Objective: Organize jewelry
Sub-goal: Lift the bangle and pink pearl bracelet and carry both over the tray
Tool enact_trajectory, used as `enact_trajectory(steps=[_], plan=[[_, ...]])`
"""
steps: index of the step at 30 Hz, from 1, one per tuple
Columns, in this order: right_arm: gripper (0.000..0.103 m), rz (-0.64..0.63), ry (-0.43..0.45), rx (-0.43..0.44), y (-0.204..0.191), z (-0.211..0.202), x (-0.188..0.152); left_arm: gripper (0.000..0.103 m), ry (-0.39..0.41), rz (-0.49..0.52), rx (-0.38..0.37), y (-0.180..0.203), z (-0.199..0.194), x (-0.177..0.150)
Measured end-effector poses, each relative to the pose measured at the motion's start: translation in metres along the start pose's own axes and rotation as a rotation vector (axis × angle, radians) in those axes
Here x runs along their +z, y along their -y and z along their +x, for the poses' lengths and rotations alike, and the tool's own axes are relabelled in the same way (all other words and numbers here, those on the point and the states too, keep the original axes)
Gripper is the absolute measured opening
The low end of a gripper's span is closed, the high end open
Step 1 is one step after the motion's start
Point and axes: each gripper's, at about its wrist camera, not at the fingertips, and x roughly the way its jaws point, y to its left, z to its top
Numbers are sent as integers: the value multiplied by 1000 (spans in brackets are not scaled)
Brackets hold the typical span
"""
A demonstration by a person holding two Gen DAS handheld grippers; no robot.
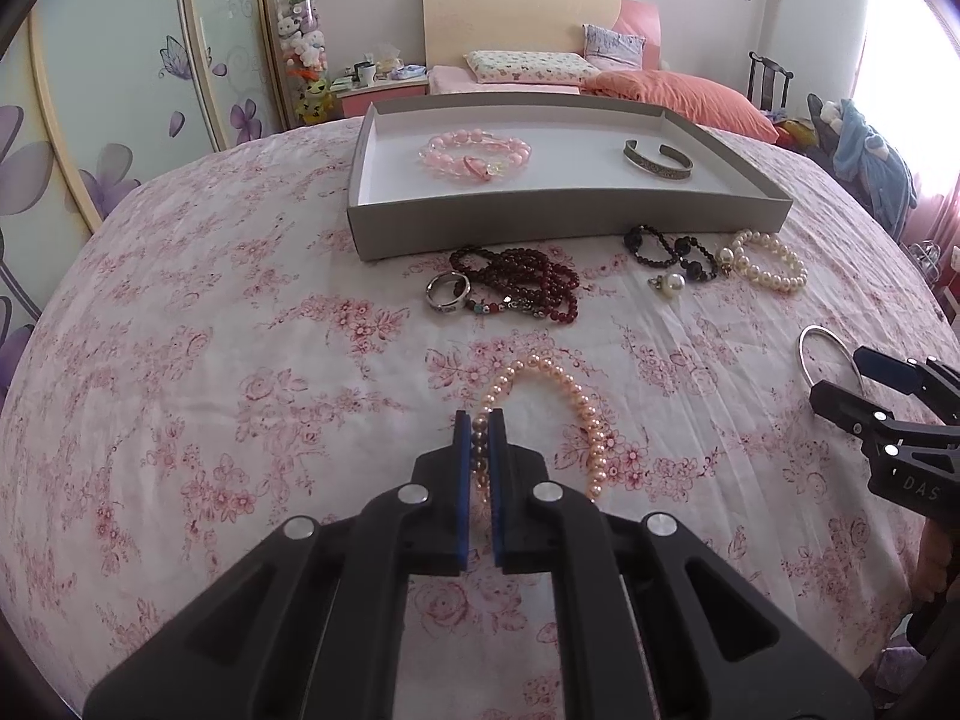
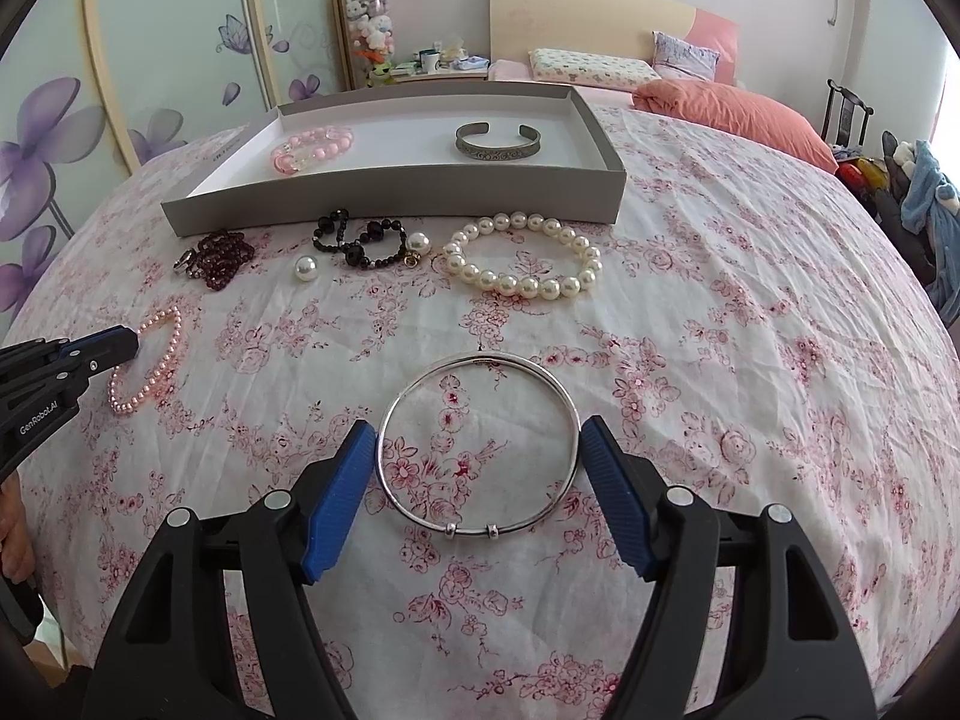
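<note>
Bed with pink floral sheet, jewelry scattered.
Grey tray at 12 o'clock; white pearl bracelet, silver bangle centre; pink pearl strand at 9 o'clock.

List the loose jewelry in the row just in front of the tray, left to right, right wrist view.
silver ring → dark red bead strand → loose white pearl → black bead bracelet → gold-capped pearl charm → white pearl bracelet

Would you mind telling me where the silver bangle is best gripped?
Pinch one side of the silver bangle, coming from above. It is a thin hoop lying flat on the bedspread, and the open right hand-held gripper spans its full width, so squeezing across could slip.
</note>
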Motion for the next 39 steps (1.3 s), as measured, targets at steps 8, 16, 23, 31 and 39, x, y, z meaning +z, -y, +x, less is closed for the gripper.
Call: enact_trajectory(steps=[8,16,23,31,39], plan=[[70,11,15,12,-1,-4,3,6,26,-19,-14,-4,-9,0],[70,24,71,28,-1,-15,9,6,90,-83,-75,-15,-23,5],[70,37,129,46,-3,-23,16,6,147,-135,-109,-21,-34,11],[70,49,191,70,-8,-32,21,6,189,-186,-117,-27,-44,15],[70,16,275,66,-20,-47,29,6,237,-195,-110,-29,-59,24]])
